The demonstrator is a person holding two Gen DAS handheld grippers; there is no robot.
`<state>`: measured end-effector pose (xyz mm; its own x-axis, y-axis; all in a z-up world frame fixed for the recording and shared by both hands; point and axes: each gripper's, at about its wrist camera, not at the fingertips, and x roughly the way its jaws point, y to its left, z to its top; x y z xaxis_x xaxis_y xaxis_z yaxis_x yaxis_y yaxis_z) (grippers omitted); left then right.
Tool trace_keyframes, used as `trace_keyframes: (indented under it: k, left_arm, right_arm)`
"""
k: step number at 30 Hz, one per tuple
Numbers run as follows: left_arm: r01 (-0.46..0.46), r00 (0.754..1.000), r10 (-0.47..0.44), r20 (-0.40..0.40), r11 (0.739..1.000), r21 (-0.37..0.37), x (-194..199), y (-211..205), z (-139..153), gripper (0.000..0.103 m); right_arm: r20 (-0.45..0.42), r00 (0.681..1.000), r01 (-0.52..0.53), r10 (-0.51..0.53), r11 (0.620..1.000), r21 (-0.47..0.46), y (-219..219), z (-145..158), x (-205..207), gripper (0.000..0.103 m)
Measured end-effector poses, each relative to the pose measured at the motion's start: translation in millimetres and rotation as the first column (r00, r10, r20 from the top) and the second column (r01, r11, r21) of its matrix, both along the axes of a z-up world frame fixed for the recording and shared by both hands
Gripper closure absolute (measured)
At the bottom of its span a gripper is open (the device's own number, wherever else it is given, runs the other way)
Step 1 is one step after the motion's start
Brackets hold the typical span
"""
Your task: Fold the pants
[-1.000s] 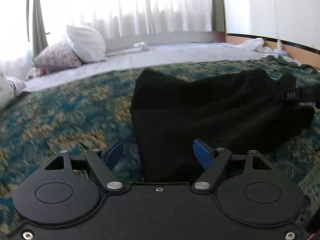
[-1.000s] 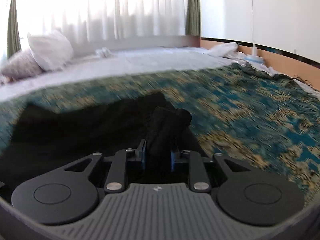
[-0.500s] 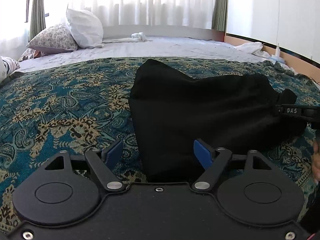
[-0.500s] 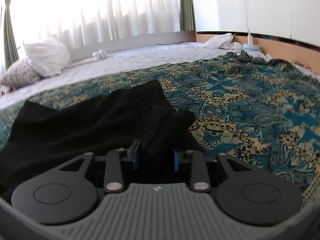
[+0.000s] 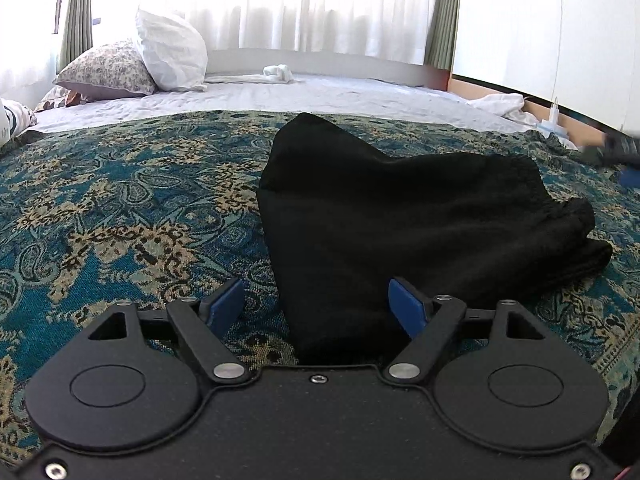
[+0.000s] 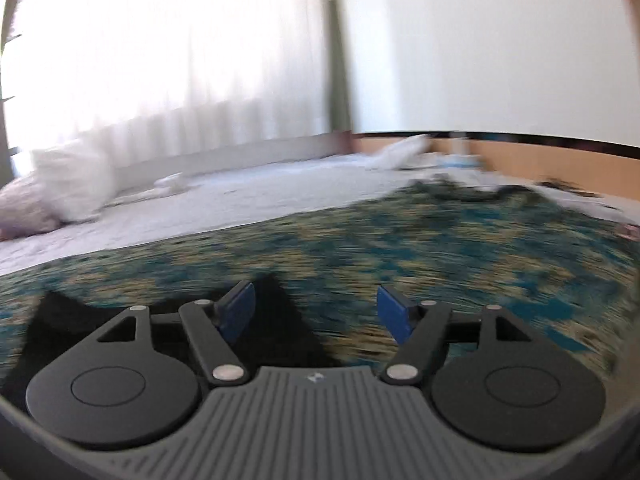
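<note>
Left gripper point(image 5: 316, 300): blue fingers point(image 5: 224, 304) spread wide, gripping nothing. Black pants point(image 5: 404, 220) lie folded on the patterned bedspread point(image 5: 120, 216); their near end runs down between the fingers at lower centre, nearer the right finger.

Right gripper point(image 6: 316, 312): fingers released, empty. Pants show as dark shapes at lower left, behind the left finger. View is motion-blurred.

White pillow point(image 5: 168, 56) upper left, by the curtains point(image 5: 320, 4).
</note>
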<state>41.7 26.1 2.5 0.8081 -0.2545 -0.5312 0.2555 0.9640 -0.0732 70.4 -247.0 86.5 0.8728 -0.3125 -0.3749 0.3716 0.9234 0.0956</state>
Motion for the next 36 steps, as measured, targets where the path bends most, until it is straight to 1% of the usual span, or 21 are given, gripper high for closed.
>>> trace_keyframes:
  k: [1, 2, 3, 4, 6, 8, 11, 13, 14, 15, 17, 19, 22, 25, 27, 30, 32, 33, 36]
  left_arm:
    - [0.000, 1.000, 0.000, 0.002, 1.000, -0.002, 0, 0, 0, 0.025]
    - [0.000, 1.000, 0.000, 0.004, 1.000, -0.003, -1, 0, 0, 0.025]
    - [0.000, 1.000, 0.000, 0.006, 1.000, -0.004, -1, 0, -1, 0.025]
    - [0.001, 1.000, -0.001, 0.008, 1.000, -0.004, -2, 0, -1, 0.025]
    - [0.001, 1.000, -0.001, 0.013, 1.000, -0.001, -2, 0, -1, 0.025]
    - [0.001, 1.000, -0.001, 0.020, 1.000, 0.001, -3, -1, -2, 0.025]
    - [0.003, 1.000, -0.003, 0.028, 1.000, -0.003, -4, 0, -3, 0.025]
    - [0.004, 1.000, -0.004, 0.030, 1.000, -0.009, -4, 1, -4, 0.025]
    - [0.006, 1.000, -0.006, 0.031, 1.000, -0.012, -5, 2, -4, 0.025]
    - [0.008, 0.999, -0.007, 0.033, 1.000, -0.015, -5, 2, -4, 0.025]
    - [0.013, 0.999, -0.012, 0.034, 1.000, -0.014, -4, 1, -5, 0.025]
    - [0.015, 0.999, -0.015, 0.038, 1.000, -0.009, -4, 0, -6, 0.025]
    - [0.019, 0.999, -0.019, 0.042, 1.000, -0.018, -4, 1, -7, 0.025]
    - [0.022, 0.999, -0.020, 0.039, 0.999, -0.029, -4, 2, -7, 0.025]
    - [0.022, 0.999, -0.020, 0.043, 0.999, -0.026, -5, 2, -7, 0.025]
    - [0.021, 0.999, -0.020, 0.047, 1.000, -0.022, -5, 1, -7, 0.025]
    - [0.022, 0.999, -0.021, 0.046, 0.999, -0.024, -5, 2, -7, 0.025]
    - [0.023, 0.999, -0.021, 0.046, 0.999, -0.025, -5, 2, -7, 0.025]
    - [0.023, 0.999, -0.022, 0.047, 0.999, -0.023, -6, 2, -7, 0.025]
  right_arm:
    - [-0.024, 0.998, -0.052, 0.052, 0.999, 0.011, 4, 4, 8, 0.023]
    - [-0.066, 0.991, -0.115, 0.116, 0.993, 0.023, 11, 7, 19, 0.028]
    - [-0.115, 0.976, -0.184, 0.187, 0.982, 0.036, 20, 8, 32, 0.037]
    - [-0.167, 0.954, -0.245, 0.249, 0.968, 0.045, 31, 8, 48, 0.041]
    - [-0.250, 0.917, -0.309, 0.311, 0.950, 0.051, 53, 3, 77, 0.066]
    - [-0.311, 0.885, -0.348, 0.347, 0.936, 0.055, 74, -4, 104, 0.071]
    - [-0.366, 0.853, -0.376, 0.373, 0.924, 0.065, 100, -17, 136, 0.071]
    - [-0.408, 0.837, -0.378, 0.366, 0.924, 0.054, 109, -29, 159, 0.071]
    - [-0.436, 0.827, -0.377, 0.354, 0.926, 0.038, 113, -37, 169, 0.067]
    - [-0.457, 0.820, -0.372, 0.343, 0.928, 0.029, 113, -45, 178, 0.058]
    - [-0.440, 0.829, -0.375, 0.345, 0.927, 0.021, 114, -48, 184, 0.057]
    - [-0.443, 0.820, -0.393, 0.363, 0.919, 0.026, 114, -43, 186, 0.057]
    - [-0.437, 0.820, -0.411, 0.370, 0.911, -0.001, 116, -29, 182, 0.055]
    - [-0.433, 0.802, -0.465, 0.411, 0.885, -0.022, 125, -14, 173, 0.049]
    - [-0.411, 0.788, -0.504, 0.459, 0.864, -0.003, 132, -6, 172, 0.045]
    - [-0.387, 0.742, -0.577, 0.548, 0.816, 0.050, 149, 1, 174, 0.044]
    - [-0.390, 0.722, -0.611, 0.571, 0.791, 0.026, 166, -1, 179, 0.044]
    - [-0.402, 0.716, -0.619, 0.570, 0.785, 0.010, 174, -5, 183, 0.045]
    - [-0.432, 0.705, -0.620, 0.563, 0.785, 0.011, 190, -20, 201, 0.046]
